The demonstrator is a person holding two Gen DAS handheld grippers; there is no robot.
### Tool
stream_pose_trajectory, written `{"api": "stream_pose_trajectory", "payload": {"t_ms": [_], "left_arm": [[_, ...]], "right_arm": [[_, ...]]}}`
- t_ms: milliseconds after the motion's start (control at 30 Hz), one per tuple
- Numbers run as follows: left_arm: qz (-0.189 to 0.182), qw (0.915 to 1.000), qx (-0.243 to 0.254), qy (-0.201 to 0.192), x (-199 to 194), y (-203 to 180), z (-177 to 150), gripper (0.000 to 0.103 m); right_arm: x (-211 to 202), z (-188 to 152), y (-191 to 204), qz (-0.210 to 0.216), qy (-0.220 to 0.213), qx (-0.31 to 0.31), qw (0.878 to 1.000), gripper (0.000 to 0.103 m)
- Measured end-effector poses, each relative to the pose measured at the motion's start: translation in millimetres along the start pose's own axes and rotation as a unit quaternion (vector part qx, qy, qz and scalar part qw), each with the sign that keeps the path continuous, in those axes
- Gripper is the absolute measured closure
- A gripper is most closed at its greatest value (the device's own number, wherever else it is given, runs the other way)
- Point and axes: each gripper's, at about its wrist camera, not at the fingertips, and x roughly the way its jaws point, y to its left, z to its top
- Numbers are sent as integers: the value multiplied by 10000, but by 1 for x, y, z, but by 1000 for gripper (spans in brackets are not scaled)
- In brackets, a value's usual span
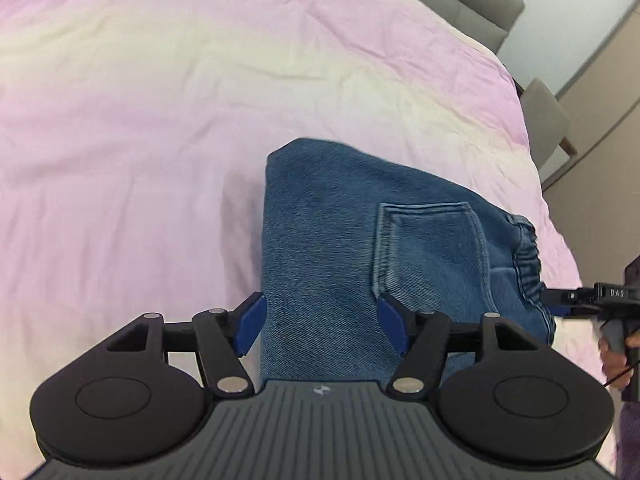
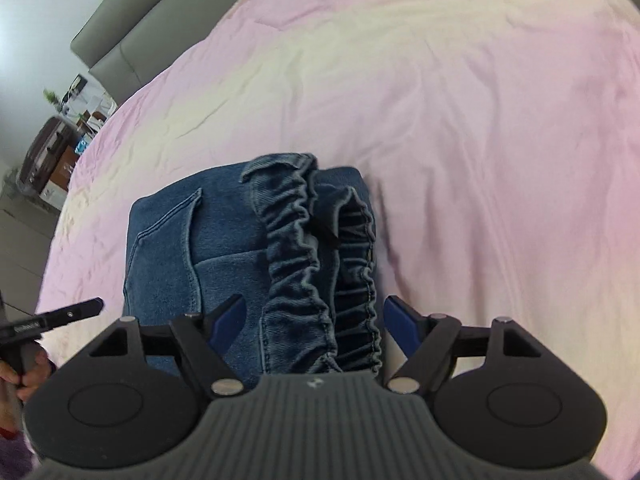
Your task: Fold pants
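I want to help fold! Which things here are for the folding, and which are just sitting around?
For the folding:
- blue jeans, already folded up
- left gripper, open
- right gripper, open
- pink bed cover they lie on

Just around:
- grey headboard
- grey chair
- cluttered shelf

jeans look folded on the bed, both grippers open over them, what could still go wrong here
1. The elastic waistband stands bunched and raised, so the folded jeans may spring open.
2. The right gripper straddles that waistband; pulling away could snag it.
3. The left gripper hangs close over the denim and could drag the fold.
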Motion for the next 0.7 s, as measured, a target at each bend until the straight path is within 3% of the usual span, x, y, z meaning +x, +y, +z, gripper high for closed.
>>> {"api": "stream_pose_trajectory", "payload": {"t_ms": [367,567,667,700], "left_arm": [[-324,9976,-540,299,40,33,-11,20],[-541,9964,-561,330,45,41,-12,19],[-641,9958,-556,335,45,43,-13,30],[-696,9954,-556,338,43,44,-13,39]], "right_arm": [[60,6,-47,896,529,845,9910,22],[72,10,-50,1044,604,838,9892,22],[72,10,-45,954,595,718,9911,25],[71,10,-43,925,588,690,9916,27]]}}
